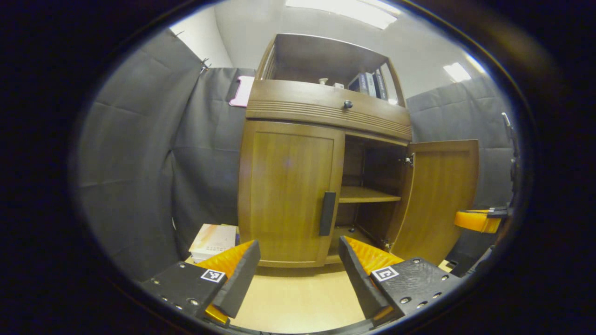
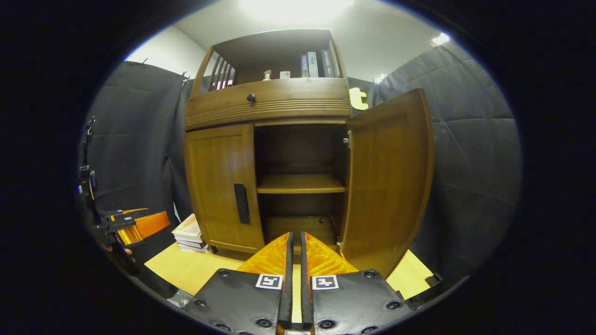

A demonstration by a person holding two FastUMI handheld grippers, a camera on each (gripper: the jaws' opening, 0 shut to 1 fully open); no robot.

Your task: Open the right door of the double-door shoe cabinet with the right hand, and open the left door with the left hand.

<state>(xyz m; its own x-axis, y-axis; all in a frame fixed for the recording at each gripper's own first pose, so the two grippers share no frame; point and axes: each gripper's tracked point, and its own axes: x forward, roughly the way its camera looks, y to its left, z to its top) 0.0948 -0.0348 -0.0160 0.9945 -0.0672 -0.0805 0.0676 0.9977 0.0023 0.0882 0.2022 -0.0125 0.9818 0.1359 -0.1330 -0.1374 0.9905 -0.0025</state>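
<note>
Now, nearest the lens: left gripper (image 1: 298,260) has its jaws spread wide, nothing between them, short of the cabinet (image 1: 321,111) and lined up roughly w/ the left door's handle (image 1: 327,213). Right gripper (image 2: 293,253) has its jaws nearly closed, only a thin gap, holding nothing, parked in front of the cabinet's open bay. Left door (image 1: 286,190) is closed flush; right door (image 2: 389,177) is swung well out on its hinge, so half the job looks done. Risks, as I judge them: the handle is a slim vertical bar close to the door's inner edge, so a slightly off approach could put a finger against the panel or close the jaws on nothing; pulling straight back instead of along the door's arc could slip the grip off. The cabinet stands on a pale wood top (image 1: 298,298); a stack of books (image 1: 212,242) lies just left of its base. Inside, a shelf (image 2: 300,184); above, a drawer knob (image 2: 251,97) and more books. Dark quilted cloth behind, ceiling lights on.
</note>
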